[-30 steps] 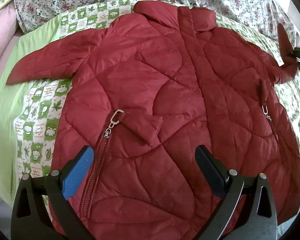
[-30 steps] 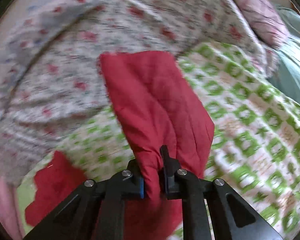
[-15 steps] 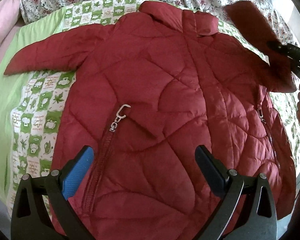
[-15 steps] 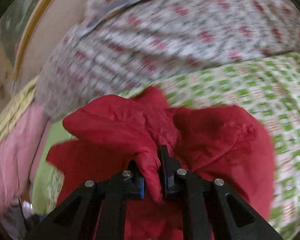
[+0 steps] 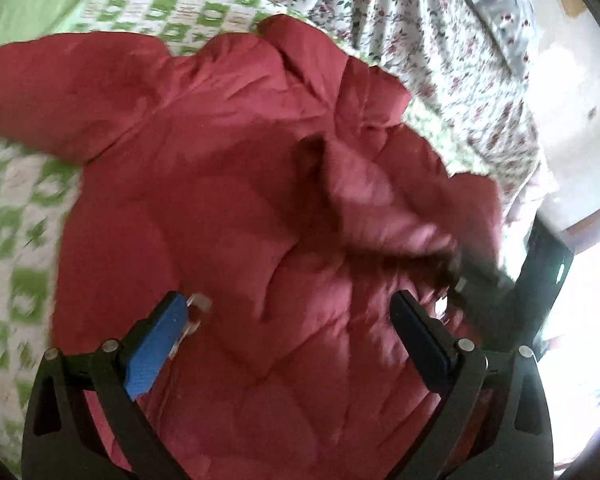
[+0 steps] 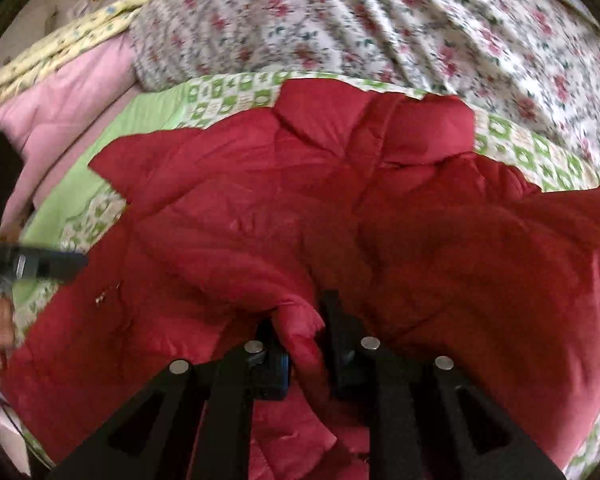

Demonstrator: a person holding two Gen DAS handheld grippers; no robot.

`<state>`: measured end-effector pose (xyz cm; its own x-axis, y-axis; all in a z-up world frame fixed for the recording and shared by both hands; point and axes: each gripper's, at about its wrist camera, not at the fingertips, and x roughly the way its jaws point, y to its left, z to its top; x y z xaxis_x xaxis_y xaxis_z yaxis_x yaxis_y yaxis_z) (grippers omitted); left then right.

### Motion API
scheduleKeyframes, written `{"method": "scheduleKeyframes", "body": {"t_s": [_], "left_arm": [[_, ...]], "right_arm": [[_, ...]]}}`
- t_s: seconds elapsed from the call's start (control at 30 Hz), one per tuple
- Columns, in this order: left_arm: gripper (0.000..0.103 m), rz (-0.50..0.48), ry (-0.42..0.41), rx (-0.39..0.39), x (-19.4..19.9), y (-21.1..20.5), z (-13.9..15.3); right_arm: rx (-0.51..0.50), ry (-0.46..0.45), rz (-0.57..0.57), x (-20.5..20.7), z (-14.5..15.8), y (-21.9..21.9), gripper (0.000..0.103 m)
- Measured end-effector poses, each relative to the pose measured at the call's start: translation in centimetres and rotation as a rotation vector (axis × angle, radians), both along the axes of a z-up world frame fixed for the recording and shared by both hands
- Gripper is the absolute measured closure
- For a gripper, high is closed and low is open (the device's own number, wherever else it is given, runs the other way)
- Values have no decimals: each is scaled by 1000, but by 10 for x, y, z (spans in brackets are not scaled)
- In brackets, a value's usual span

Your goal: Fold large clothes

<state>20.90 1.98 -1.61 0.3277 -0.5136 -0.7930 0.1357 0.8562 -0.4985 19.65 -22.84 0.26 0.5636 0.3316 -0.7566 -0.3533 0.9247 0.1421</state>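
Lying front-up on the green-checked quilt [image 6: 512,140]: red puffer jacket [image 6: 260,216], collar toward the floral bedding [image 6: 380,28]. Right gripper [image 6: 306,320] has the sleeve cuff [image 6: 300,320] between its jaws, which have just been opening slightly; cuff pulled across the jacket's chest. Left gripper [image 5: 288,312] spread wide, empty, above the jacket's lower front beside the pocket zip pull [image 5: 198,304].

Red jacket [image 5: 228,208] across the bedspread [image 5: 16,248].

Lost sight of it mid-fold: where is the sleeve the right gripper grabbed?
Right wrist view, bottom centre: the sleeve is between the right gripper's just-loosening jaws, over the red quilted jacket's front.
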Motion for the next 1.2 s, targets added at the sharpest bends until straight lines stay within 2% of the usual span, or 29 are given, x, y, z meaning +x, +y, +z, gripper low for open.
{"method": "scheduleKeyframes", "body": {"t_s": [0.1, 0.23, 0.27, 0.3, 0.33, 0.37, 0.4, 0.5, 0.6, 0.7, 0.8, 0.93, 1.03, 1.2], "left_arm": [[1, -34, 61, -101, 31, -9, -12], [4, -62, 121, -166, 58, -26, -29], [15, -72, 125, -175, 64, -33, -33], [34, -77, 131, -176, 68, -37, -35], [48, -88, 144, -180, 73, -42, -40], [73, -93, 161, -178, 75, -44, -45], [77, -96, 172, -181, 77, -44, -49], [87, -111, 123, -165, 72, -42, -42], [90, -104, 34, -97, 67, -30, -24], [90, -67, -88, 17, 63, -8, 4], [90, -20, -144, 96, 67, 17, 14], [90, -22, -141, 148, 73, 39, 6], [90, -38, -150, 196, 72, 31, -3], [89, -38, -172, 256, 72, 19, -10]], "right_arm": [[-20, 2, 16, -1, -2, 5, 84], [-21, 16, 17, 1, -5, 7, 80], [-16, 20, 18, 1, -5, 7, 76], [-10, 26, 21, 3, -6, 7, 71], [-5, 29, 25, 3, -6, 7, 68], [-4, 32, 28, 2, -7, 7, 62], [-10, 35, 29, 1, -7, 8, 55], [-10, 37, 40, -4, -6, 7, 51], [21, 28, 46, -14, 2, -1, 47], [37, 2, 18, -21, 13, -12, 41], [92, -36, -51, -25, 27, -37, 39], [129, -75, -196, -18, 39, -75, 39], [147, -74, -297, -5, 42, -100, 39], [143, -41, -333, 21, 32, -109, 39]]}}
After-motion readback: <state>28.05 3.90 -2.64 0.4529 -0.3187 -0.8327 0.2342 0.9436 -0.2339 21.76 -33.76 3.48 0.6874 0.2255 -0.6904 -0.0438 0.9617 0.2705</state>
